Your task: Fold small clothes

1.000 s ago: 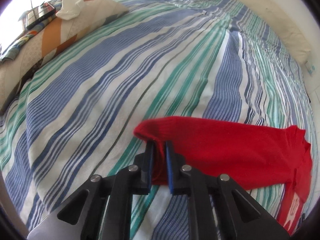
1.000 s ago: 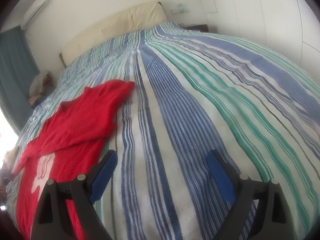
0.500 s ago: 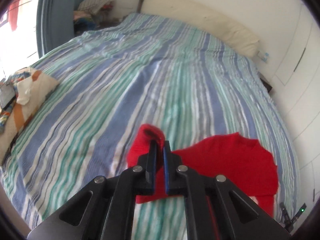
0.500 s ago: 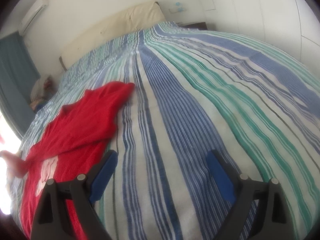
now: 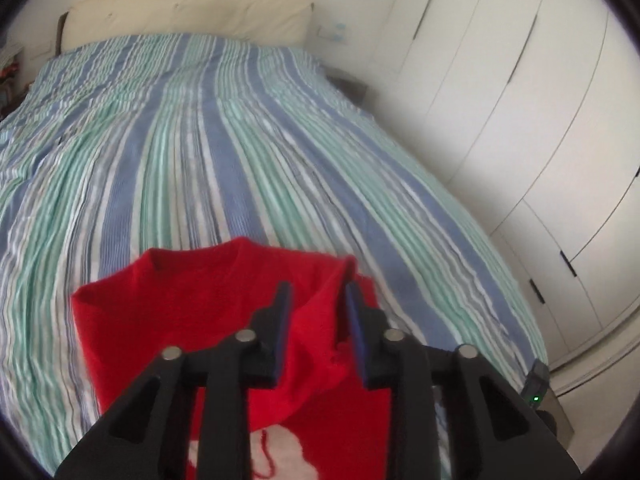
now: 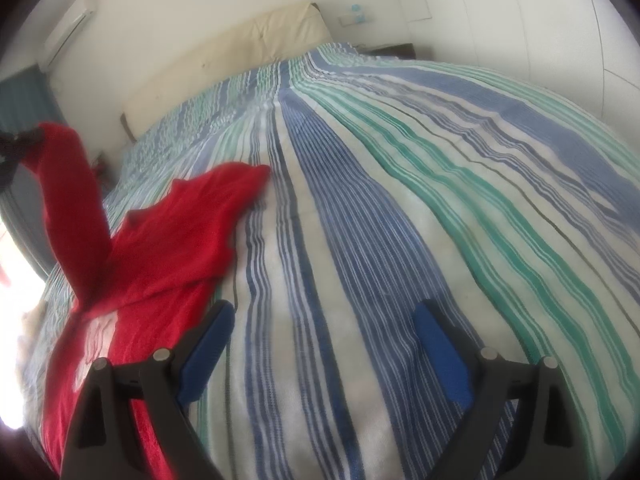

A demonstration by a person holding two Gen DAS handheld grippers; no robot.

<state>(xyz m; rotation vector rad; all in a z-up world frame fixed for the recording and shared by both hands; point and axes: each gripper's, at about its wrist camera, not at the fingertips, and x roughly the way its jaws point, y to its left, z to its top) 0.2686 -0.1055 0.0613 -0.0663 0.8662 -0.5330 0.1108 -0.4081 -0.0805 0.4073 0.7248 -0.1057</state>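
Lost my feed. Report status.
Left gripper part open, sleeve between its fingers. Right gripper open, empty, over bedspread. Red sweater partly folded. Nothing in the way.

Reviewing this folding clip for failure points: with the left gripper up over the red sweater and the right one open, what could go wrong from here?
1. The left gripper stands parted around the sleeve, which hangs lifted; it may slip out and land crooked on the red sweater.
2. The right gripper hovers open over the striped bedspread, pinning nothing, so the sweater body could drag or bunch.
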